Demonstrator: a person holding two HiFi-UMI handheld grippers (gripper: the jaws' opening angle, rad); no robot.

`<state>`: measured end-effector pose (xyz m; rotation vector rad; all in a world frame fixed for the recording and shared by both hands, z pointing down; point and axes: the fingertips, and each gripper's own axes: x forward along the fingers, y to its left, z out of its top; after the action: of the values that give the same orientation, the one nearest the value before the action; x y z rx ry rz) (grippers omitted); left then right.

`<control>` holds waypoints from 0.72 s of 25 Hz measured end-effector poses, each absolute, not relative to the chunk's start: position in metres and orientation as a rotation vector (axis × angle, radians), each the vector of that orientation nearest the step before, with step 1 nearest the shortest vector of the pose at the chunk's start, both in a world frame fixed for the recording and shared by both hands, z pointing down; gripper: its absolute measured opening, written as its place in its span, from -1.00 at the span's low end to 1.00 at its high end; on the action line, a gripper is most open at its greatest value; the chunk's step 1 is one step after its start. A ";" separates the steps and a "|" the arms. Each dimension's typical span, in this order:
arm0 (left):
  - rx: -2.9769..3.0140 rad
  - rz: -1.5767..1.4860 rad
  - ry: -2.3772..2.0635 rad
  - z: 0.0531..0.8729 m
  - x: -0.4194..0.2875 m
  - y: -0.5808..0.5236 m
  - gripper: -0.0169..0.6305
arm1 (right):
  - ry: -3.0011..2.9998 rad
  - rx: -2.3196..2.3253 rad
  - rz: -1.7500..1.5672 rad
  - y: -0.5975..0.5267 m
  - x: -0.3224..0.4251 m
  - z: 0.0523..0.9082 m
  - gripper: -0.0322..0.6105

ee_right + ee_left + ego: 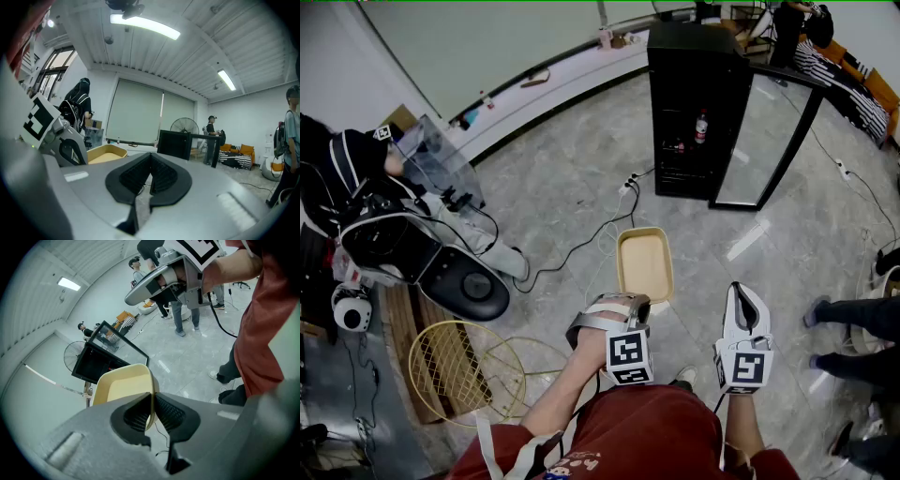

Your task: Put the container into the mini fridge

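A shallow cream-yellow container (644,262) hangs above the floor, and my left gripper (636,302) is shut on its near rim. In the left gripper view the pads (164,411) pinch the container's (123,383) thin wall. My right gripper (742,292) stands just to the right, shut with nothing in it; its pads (161,173) meet. The black mini fridge (694,103) stands ahead on the floor, its glass door (769,141) swung open to the right. It also shows as the fridge (96,363) and the fridge (176,143) in the two gripper views.
A bottle (701,127) stands on a fridge shelf. Cables and a power strip (626,186) lie on the floor between me and the fridge. A gold wire fan cage (455,361) and black gear (403,248) sit at the left. A person's feet (848,319) are at the right.
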<state>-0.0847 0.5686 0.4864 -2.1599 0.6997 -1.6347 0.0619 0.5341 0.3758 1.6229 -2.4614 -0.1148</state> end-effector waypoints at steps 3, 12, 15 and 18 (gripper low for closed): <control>-2.164 -1.634 0.695 0.484 -0.095 0.567 -0.83 | -2.455 1.628 -0.115 0.531 0.052 0.370 -0.90; -2.172 -1.608 0.693 0.490 -0.134 0.568 -0.83 | -2.448 1.636 -0.124 0.533 0.011 0.376 -0.90; -2.176 -1.603 0.678 0.491 -0.152 0.570 -0.83 | -2.454 1.659 -0.117 0.536 -0.008 0.374 -0.90; -2.178 -1.599 0.658 0.496 -0.168 0.572 -0.83 | -2.444 1.680 -0.118 0.539 -0.024 0.377 -0.90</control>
<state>-0.1685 0.5724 0.4961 -2.1778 0.6580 -1.5994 -0.0237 0.5394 0.3767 1.6803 -2.4443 -0.1177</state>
